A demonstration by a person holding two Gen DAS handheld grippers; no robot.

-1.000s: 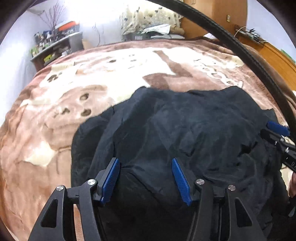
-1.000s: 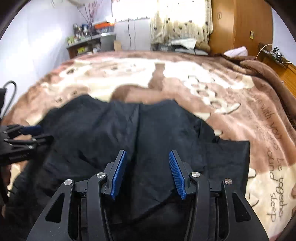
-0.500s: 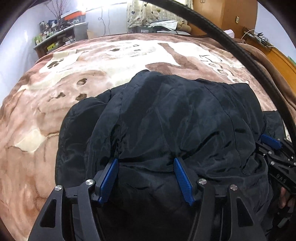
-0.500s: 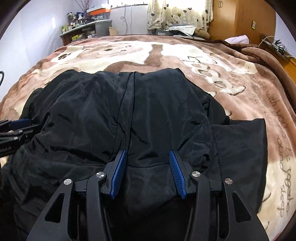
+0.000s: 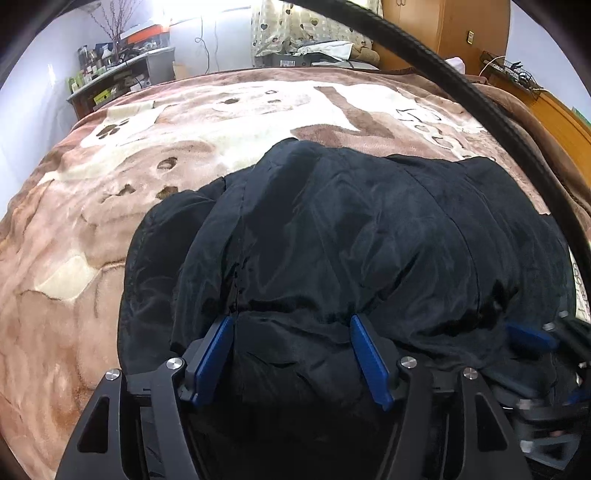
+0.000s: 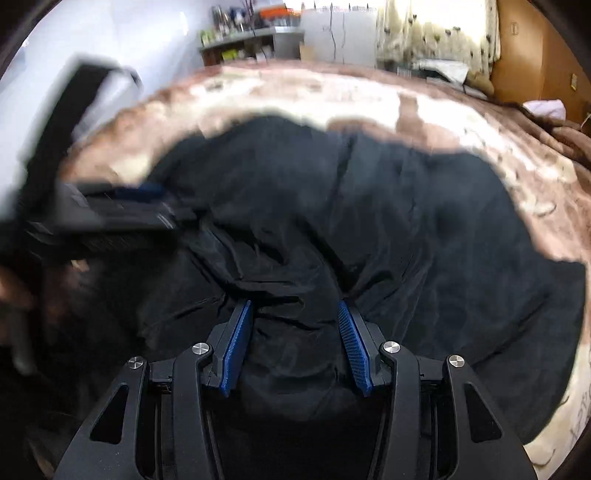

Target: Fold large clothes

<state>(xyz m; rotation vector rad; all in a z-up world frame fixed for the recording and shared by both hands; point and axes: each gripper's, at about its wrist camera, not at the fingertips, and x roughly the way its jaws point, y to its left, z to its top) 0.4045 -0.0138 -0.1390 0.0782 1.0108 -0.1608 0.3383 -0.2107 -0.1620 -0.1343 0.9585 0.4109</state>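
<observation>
Bedding fills both our views: a plush brown-and-cream patterned blanket [image 5: 155, 192] covers the bed, with a cluttered grey shelf [image 5: 122, 74] against the far wall, a cream heart-print curtain [image 5: 295, 26] at the window and a wooden wardrobe [image 5: 443, 33] on the right. A thick black cable [image 5: 480, 107] arcs across our left wrist view.

On the blanket lies a large black shiny jacket [image 5: 351, 240], bunched and creased. Our left claw [image 5: 291, 319] points down at its near edge, and its jaws are opening; a fold of the fabric bulges between the blue pads [image 5: 214, 354], but we cannot tell whether they press on it. Our right claw [image 6: 294, 304] stands about as wide, with a gathered ridge of jacket rising between its pads, and again we cannot tell whether it grips. That view is blurred. The two claws sit near each other along the jacket's near edge.
</observation>
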